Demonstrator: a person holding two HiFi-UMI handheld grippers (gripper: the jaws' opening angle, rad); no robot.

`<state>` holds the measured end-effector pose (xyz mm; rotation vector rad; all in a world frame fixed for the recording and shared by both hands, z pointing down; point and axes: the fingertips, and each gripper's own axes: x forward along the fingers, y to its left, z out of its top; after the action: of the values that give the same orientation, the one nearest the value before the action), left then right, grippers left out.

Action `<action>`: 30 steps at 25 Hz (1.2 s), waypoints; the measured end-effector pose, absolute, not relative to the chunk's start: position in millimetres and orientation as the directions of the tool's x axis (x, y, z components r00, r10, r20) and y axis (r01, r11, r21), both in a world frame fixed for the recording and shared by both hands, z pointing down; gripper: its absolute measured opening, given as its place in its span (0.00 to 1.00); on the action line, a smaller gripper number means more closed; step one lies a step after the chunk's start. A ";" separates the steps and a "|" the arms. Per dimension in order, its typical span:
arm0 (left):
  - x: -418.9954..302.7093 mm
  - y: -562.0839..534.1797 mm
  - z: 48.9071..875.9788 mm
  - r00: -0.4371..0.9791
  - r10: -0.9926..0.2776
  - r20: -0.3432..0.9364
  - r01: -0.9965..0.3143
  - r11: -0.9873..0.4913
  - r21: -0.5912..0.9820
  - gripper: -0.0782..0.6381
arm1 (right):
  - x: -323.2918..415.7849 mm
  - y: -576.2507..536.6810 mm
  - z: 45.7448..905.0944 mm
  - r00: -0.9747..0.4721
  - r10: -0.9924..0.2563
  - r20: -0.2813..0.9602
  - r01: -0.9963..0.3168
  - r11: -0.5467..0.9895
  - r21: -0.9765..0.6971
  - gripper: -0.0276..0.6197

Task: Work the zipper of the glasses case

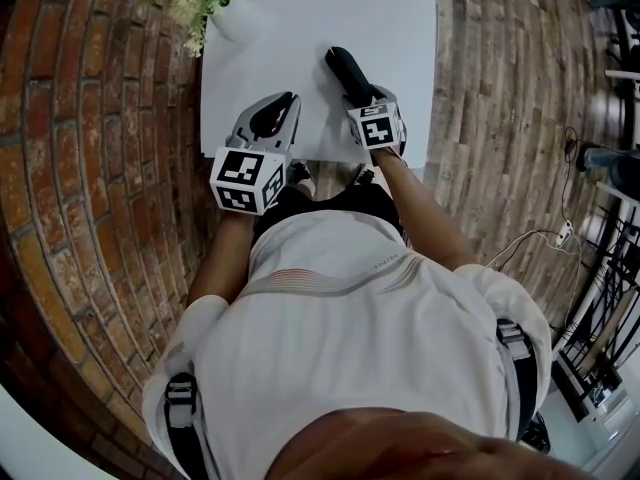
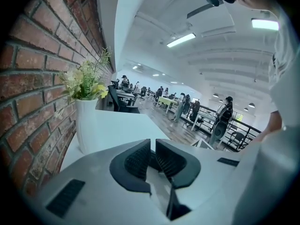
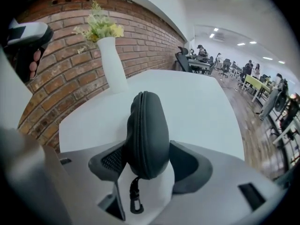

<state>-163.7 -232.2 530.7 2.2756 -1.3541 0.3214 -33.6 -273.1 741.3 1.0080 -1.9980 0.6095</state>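
Note:
A black zippered glasses case (image 1: 348,71) lies on the white table (image 1: 300,38), near its front edge. My right gripper (image 1: 362,96) holds the case's near end, and both pads touch its sides. In the right gripper view the case (image 3: 147,135) stands on edge between the jaws, its zipper seam (image 3: 131,125) running up the left side. A small black clip (image 3: 136,203) hangs from its near end. My left gripper (image 1: 275,118) hovers to the left of the case, apart from it. Its jaws (image 2: 153,156) are shut with nothing between them.
A white vase of pale yellow flowers (image 1: 232,13) stands at the table's far left corner, by the brick wall (image 1: 90,168). The vase (image 3: 112,64) is beyond and left of the case. The person's legs are at the table's front edge.

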 end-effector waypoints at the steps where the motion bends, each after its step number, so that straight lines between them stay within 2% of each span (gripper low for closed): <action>1: -162.0 -232.5 529.2 0.486 -0.764 0.425 -0.873 -0.404 0.273 0.16 | -32.9 -273.8 738.3 -0.371 -0.442 0.817 -0.820 0.569 -0.064 0.55; 12: -155.5 -238.0 505.1 0.472 -0.795 0.381 -0.880 -0.402 0.251 0.16 | -24.4 -279.0 668.7 -0.518 -0.520 0.679 -0.801 0.573 -0.172 0.52; 21: -130.4 -253.0 458.0 0.507 -0.817 0.276 -0.860 -0.454 0.234 0.16 | 4.4 -285.0 542.1 -0.633 -0.630 0.450 -0.770 0.570 -0.286 0.51; 30: -96.8 -264.0 420.4 0.574 -0.796 0.192 -0.817 -0.540 0.203 0.16 | 47.1 -289.3 435.0 -0.633 -0.736 0.242 -0.772 0.573 -0.275 0.52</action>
<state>-96.8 -264.0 420.4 2.5384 -1.3326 0.1099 47.1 -289.3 435.0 1.2960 -2.6965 0.5466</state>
